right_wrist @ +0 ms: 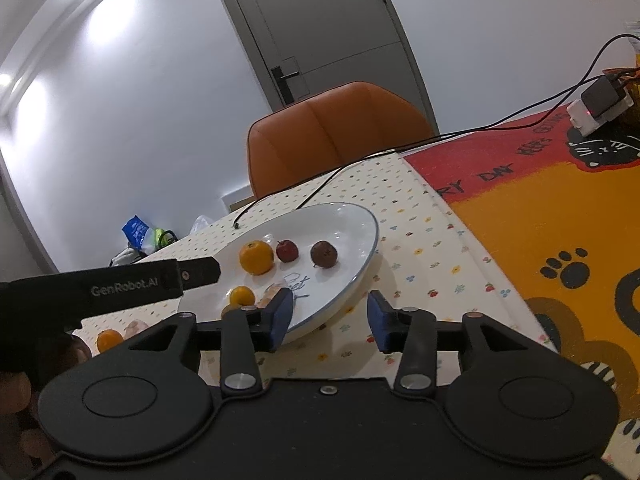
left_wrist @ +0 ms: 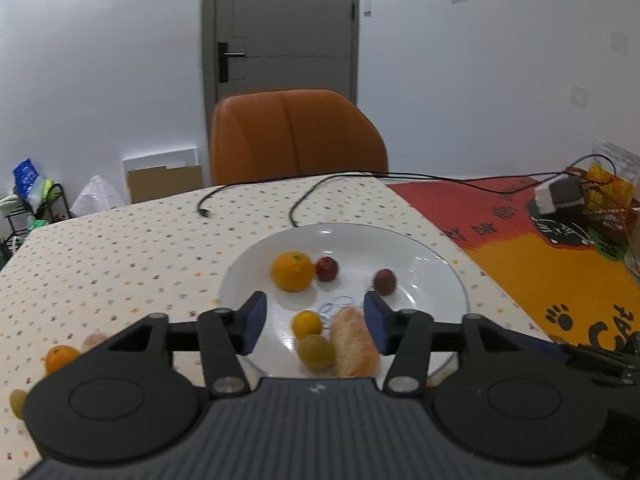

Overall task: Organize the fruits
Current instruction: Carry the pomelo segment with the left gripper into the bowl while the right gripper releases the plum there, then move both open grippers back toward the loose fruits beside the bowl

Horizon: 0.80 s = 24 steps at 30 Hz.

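Six fruits already sit on the plate [left_wrist: 440,264], both the left gripper [left_wrist: 315,322] and right gripper [right_wrist: 330,316] spread open and empty, so next comes fetching the small orange [left_wrist: 61,358] (lower left, on the counter [left_wrist: 120,248])

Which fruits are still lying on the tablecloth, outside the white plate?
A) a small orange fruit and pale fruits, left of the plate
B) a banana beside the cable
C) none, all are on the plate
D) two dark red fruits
A: in the left wrist view a small orange fruit and pale fruits lie on the tablecloth, left of the white plate.
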Tool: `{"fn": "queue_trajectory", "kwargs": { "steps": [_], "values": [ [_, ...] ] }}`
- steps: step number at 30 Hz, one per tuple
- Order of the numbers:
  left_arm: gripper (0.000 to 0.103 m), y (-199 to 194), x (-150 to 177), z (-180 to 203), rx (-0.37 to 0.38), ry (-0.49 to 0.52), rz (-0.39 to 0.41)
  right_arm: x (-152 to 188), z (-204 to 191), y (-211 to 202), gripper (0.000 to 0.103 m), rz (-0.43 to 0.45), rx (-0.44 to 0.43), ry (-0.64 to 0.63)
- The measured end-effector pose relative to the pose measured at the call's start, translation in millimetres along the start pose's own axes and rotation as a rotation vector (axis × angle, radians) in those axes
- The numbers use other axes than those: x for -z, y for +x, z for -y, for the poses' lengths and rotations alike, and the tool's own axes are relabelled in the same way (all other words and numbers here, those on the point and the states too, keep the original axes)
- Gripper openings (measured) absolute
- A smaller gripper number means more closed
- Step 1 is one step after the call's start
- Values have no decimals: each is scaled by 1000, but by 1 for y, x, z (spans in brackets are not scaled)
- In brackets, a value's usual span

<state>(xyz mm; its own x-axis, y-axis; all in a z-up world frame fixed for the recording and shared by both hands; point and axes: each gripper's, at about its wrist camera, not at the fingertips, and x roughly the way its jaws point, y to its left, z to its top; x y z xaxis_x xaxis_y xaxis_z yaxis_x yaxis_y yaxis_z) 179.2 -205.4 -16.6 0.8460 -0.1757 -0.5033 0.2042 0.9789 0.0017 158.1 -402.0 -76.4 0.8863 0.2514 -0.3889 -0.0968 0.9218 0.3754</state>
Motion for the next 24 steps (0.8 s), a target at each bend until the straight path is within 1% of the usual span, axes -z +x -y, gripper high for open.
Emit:
{"fn": "queue_trajectory", "kwargs": {
  "steps": [2,3,5,10,14,19,21,23,24],
  "values": [
    [62,-4,0,-7,-18,-9,7,1,-3,1,43,-5,-6,-7],
    [64,-5,1,-11,-26,-14,10,1,-5,1,43,-7,-8,-11],
    [70,-9,2,-18,-44,-22,18,1,-10,1,48,-6,-13,-20],
    [77,-17,5,-38,-84,-45,24,2,-21,1,52,-10,-20,-41],
    [84,-22,8,-52,-117,-60,28,3,-31,2,61,-11,-27,-57],
    [85,-31,13,-68,-141,-75,31,5,-46,3,66,-19,-36,-78],
    [86,-34,14,-74,-147,-84,35,5,-51,4,70,-22,-39,-86],
    [86,-37,16,-80,-158,-95,38,5,-58,4,77,-22,-42,-99],
    [86,-39,17,-84,-163,-102,39,6,-61,4,78,-22,-44,-106]
  ]
}}
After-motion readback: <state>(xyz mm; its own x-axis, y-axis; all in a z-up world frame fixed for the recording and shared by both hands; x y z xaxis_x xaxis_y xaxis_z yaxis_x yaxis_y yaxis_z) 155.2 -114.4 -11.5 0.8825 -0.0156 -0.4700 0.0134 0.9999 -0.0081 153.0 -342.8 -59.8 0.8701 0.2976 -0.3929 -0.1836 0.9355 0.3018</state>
